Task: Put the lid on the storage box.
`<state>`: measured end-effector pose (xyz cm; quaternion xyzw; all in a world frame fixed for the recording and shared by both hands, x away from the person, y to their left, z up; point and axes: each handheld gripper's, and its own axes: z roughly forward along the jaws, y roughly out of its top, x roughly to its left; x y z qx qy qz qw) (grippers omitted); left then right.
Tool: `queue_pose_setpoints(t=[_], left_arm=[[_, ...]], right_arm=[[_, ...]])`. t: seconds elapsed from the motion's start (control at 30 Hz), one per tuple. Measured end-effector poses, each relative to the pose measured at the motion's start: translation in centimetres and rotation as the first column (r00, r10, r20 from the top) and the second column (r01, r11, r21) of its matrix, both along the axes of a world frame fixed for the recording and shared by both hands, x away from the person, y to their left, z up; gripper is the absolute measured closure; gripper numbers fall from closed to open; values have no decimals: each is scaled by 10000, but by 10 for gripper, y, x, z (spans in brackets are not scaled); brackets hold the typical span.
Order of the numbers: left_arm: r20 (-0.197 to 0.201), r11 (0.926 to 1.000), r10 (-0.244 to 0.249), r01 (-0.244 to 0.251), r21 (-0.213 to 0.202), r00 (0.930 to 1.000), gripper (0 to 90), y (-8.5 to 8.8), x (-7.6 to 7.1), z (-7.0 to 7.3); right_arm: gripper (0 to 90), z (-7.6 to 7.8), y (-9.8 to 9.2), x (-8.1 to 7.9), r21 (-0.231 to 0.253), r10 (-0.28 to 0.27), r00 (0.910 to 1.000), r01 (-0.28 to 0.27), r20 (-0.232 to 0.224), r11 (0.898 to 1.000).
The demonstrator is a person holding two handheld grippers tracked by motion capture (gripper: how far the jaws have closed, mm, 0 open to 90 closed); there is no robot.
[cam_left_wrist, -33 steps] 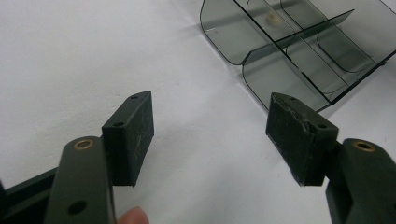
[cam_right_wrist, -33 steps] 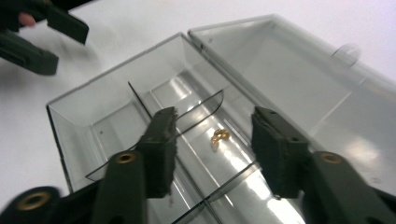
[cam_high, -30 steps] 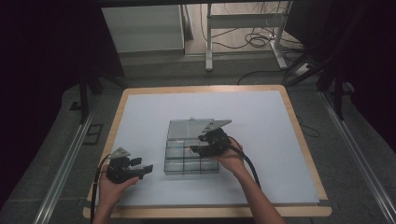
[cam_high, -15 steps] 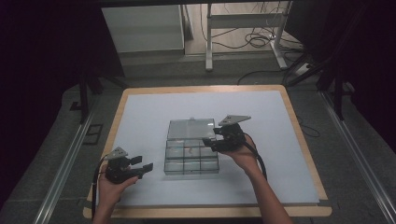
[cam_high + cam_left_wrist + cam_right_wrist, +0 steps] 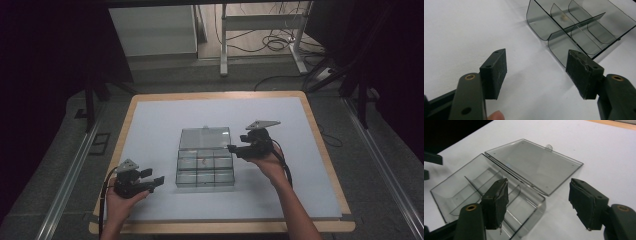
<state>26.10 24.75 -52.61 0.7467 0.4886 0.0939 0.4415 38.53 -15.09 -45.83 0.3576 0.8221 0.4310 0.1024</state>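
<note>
At the table's near left corner my left gripper (image 5: 150, 179) sits low over the white mat (image 5: 150, 125), forearm coming in from the bottom edge, jaws pointing right toward the clear compartment box (image 5: 205, 170). Jaws released and wide, nothing between them. Right gripper (image 5: 236, 148) held above the box's right side, wrist bent inward, jaws aimed left across the box; they have just been opening and grip nothing.

Box lies mid-table, lid (image 5: 205, 138) folded back flat on the mat on the far side, tray nearer me.

Left gripper view: box's near corner (image 5: 554, 40) sits past the right pad (image 5: 581, 70), apart from it. One small pale object (image 5: 564, 18) rests in a far compartment; I cannot tell what it is. High view shows it as a faint speck in the middle cell of the far row (image 5: 204, 160).

Right gripper view: lid's latch tab (image 5: 549, 146) on the outer edge, and the dividers (image 5: 484, 187) plainly. Cells seen there hold nothing.
</note>
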Motion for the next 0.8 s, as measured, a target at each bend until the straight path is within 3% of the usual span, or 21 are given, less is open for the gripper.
queue_pose_setpoints(t=[0.27, 0.43, 0.8], left_arm=[[-13, 9999, -104, 104, 84, 9999, 336, -3, 0, 0], [92, 10000, -91, 91, 19, 9999, 336, -3, -1, 4], [51, 9998, -172, 171, 69, 9998, 336, -7, 0, 3]], right_arm=[[304, -2, -2, 12, 85, -327, 9992, 328, -210, 9994], [303, -4, -2, 21, 399, -599, 9958, 627, -689, 9972], [303, -10, -5, 29, 233, -752, 9928, 777, -931, 9967]])
